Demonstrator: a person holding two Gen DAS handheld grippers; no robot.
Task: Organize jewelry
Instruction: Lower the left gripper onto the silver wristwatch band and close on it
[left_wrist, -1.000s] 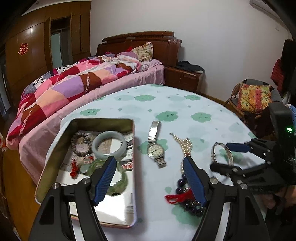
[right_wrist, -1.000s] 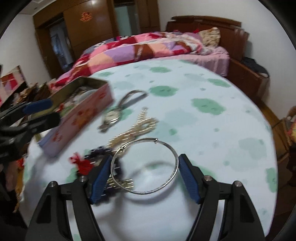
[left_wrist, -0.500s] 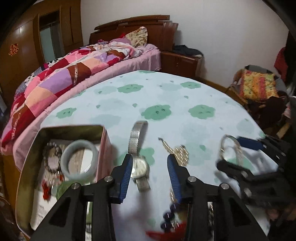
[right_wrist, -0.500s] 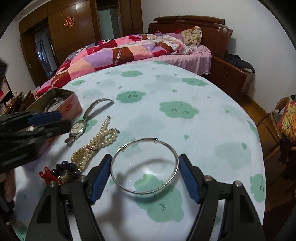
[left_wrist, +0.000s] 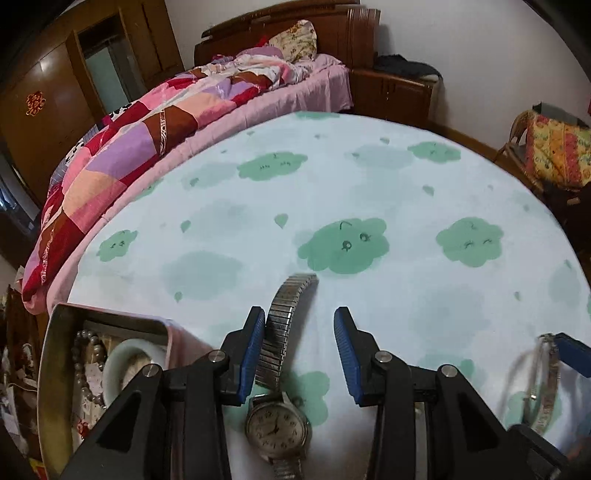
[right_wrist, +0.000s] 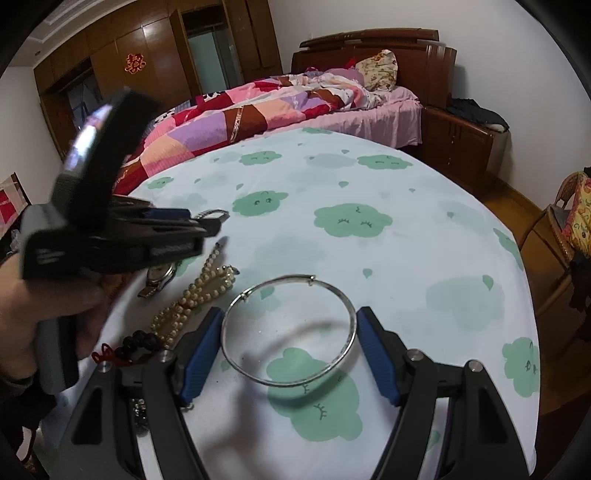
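Note:
A silver wristwatch (left_wrist: 277, 424) with a metal stretch band lies on the cloud-print tablecloth (left_wrist: 332, 206). My left gripper (left_wrist: 299, 350) is open and low over it, its fingers on either side of the band. My right gripper (right_wrist: 290, 350) is shut on a thin silver bangle (right_wrist: 289, 329), held just above the cloth. The bangle also shows in the left wrist view (left_wrist: 532, 384). An open tin box (left_wrist: 55, 369) at the left holds a jade bangle (left_wrist: 127, 363) and a bead bracelet (left_wrist: 79, 363).
A pearl strand (right_wrist: 195, 299) and a dark bead bracelet with a red tassel (right_wrist: 127, 347) lie left of the right gripper. A bed (right_wrist: 277, 107) with a patchwork quilt stands beyond the table. A chair with a cushion (left_wrist: 554, 155) is at the right.
My left gripper has moved forward and down from over the tin box to straddle the watch band. My right gripper has kept the bangle and shifted only a little.

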